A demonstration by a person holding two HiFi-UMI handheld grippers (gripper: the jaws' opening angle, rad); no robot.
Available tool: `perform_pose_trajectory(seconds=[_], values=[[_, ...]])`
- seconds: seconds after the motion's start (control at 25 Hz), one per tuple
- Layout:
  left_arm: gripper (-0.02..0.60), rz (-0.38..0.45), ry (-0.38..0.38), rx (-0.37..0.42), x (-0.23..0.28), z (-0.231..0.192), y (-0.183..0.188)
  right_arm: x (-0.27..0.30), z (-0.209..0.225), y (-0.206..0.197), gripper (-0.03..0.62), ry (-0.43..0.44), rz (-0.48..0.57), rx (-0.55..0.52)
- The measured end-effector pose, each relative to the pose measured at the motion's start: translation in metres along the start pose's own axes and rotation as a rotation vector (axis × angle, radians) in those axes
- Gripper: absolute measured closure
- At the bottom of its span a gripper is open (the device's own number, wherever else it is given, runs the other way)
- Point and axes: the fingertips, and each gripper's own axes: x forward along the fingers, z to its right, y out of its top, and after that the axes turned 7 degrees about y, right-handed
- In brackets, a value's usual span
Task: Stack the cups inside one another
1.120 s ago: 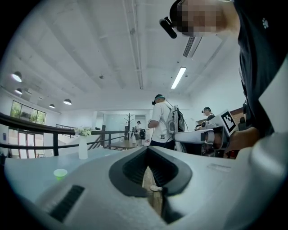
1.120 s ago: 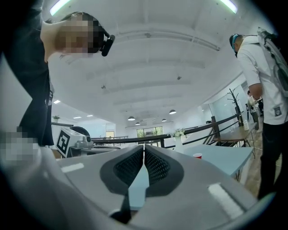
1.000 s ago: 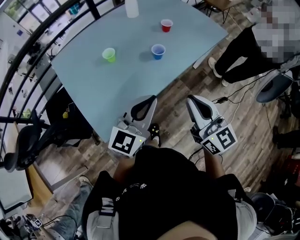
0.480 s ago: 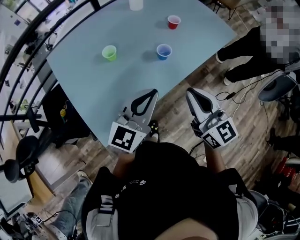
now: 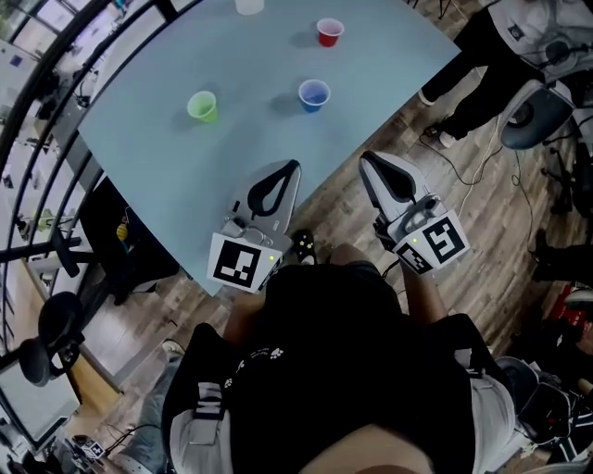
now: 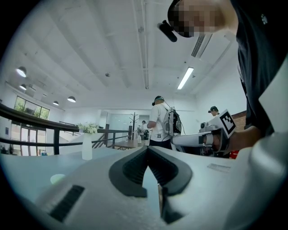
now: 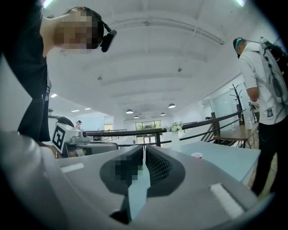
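Three cups stand apart on the light blue table: a green cup at the left, a blue cup in the middle and a red cup farther back. My left gripper hovers over the table's near edge, well short of the cups. It is shut with nothing in it, and its tips meet in the left gripper view. My right gripper is beside the table's near right edge, over the floor. It too is shut and empty. The red cup shows small ahead of it.
A white vase with flowers stands at the table's far edge. A person stands at the right by an office chair, with cables on the wooden floor. A black chair and a railing lie to the left.
Both grippers have moved forward towards the table, the left one now over its near edge. The cups have kept their places on the table.
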Motion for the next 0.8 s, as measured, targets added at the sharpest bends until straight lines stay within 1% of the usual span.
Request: perform_pose_trajectory(seconds=[0.12,0.28,0.4,0.56,0.8], values=[[0.589,-0.004,0.007,-0.005,0.002,0.0,0.0,0.002,0.004,0.0,0.585,0.007,-0.003,-0.006],[0.589,-0.02,0.038,0.025,0.003,-0.008,-0.005,0.008,0.018,0.0,0.582,0.022,-0.01,-0.018],[0.589,-0.02,0.073,0.006,0.01,-0.011,-0.002,0.014,0.034,0.002,0.572,0.037,-0.011,-0.02],[0.589,-0.026,0.143,0.023,0.028,-0.021,-0.004,0.028,0.061,0.002,0.558,0.104,-0.017,-0.022],[0.589,-0.027,0.265,-0.003,0.051,-0.04,-0.006,0.059,0.093,-0.009,0.546,0.195,-0.059,-0.036]])
